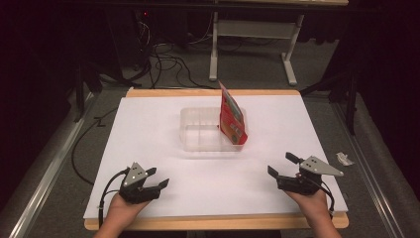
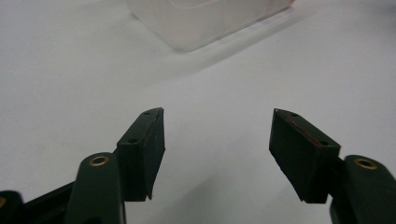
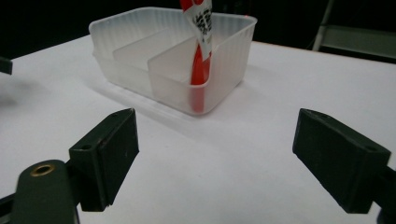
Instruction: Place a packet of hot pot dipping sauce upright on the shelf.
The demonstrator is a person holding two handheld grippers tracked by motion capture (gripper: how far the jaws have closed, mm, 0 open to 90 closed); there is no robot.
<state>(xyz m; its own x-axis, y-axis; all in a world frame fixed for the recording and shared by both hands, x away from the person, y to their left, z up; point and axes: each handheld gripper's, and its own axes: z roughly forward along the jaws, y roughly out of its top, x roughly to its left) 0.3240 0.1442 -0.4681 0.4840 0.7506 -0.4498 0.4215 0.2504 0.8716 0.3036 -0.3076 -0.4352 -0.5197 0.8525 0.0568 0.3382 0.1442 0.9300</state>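
A clear plastic container point(image 1: 198, 144) with inner dividers sits at the middle of the white table. A red packet point(image 1: 231, 120) stands upright in its right-hand section, leaning on the right wall. In the right gripper view the red packet point(image 3: 200, 56) rises from the container point(image 3: 224, 60) beyond the jaws. My left gripper point(image 1: 157, 178) rests near the front left of the table, open and empty. My right gripper point(image 1: 282, 165) is at the front right, open with nothing between its jaws. In the left gripper view, only a corner of the container point(image 2: 201, 23) is seen past the gripper point(image 2: 217, 135).
The white sheet point(image 1: 148, 129) covers a wooden table top with its edge near my hands. A small crumpled scrap point(image 1: 343, 158) lies off the right edge. Table legs point(image 1: 214, 49) and cables point(image 1: 163, 59) stand on the floor beyond.
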